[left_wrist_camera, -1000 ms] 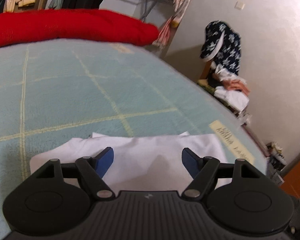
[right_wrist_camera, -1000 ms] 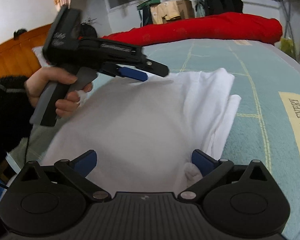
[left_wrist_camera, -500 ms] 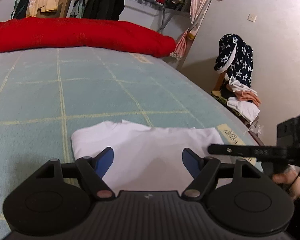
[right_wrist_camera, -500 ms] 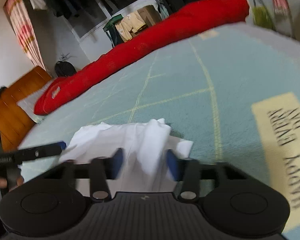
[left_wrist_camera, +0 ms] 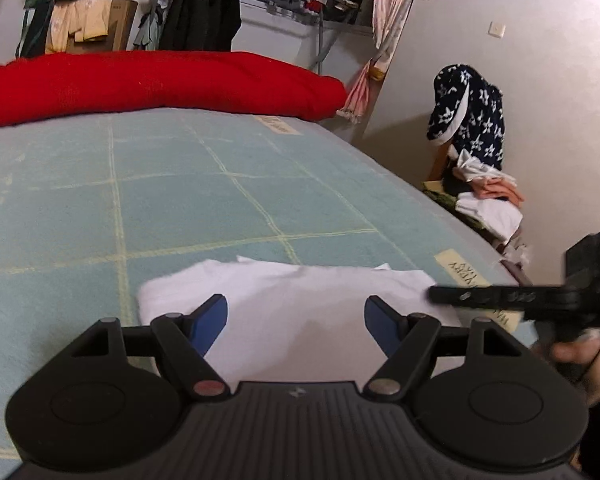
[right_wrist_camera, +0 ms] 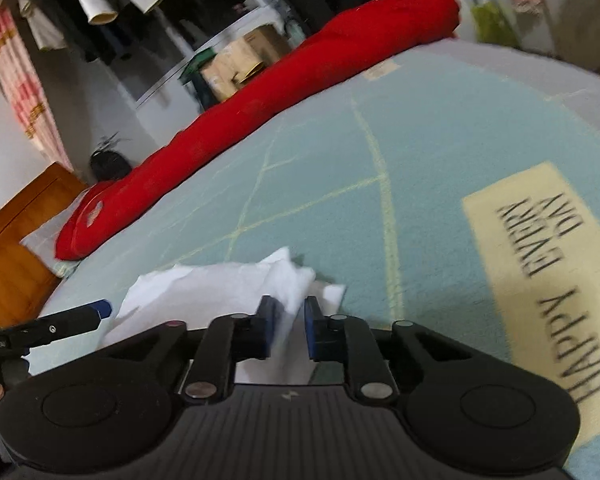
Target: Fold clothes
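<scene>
A white garment point(left_wrist_camera: 292, 292) lies partly folded on the teal bed cover point(left_wrist_camera: 180, 200), close in front of me. My left gripper point(left_wrist_camera: 296, 322) hovers over its near part, its blue pads point(left_wrist_camera: 210, 320) wide apart and empty. In the right wrist view, my right gripper point(right_wrist_camera: 290, 320) is closing its jaws on a raised fold at the corner of the white garment point(right_wrist_camera: 204, 284), and cloth fills the gap between the pads. The right gripper point(left_wrist_camera: 440, 294) also shows at the garment's right edge in the left wrist view. The left gripper point(right_wrist_camera: 96, 310) shows at the cloth's left edge.
A long red duvet point(left_wrist_camera: 140, 80) lies rolled along the far side of the bed. Clothes are piled on a chair point(left_wrist_camera: 472, 184) by the wall to the right. A wooden headboard point(right_wrist_camera: 16, 240) and a pillow stand at the left. A yellow printed patch point(right_wrist_camera: 540, 280) marks the cover.
My right gripper swung to the garment's corner, rolled, and closed from wide open onto a fold of cloth. The left gripper drew back a little and stayed open.
</scene>
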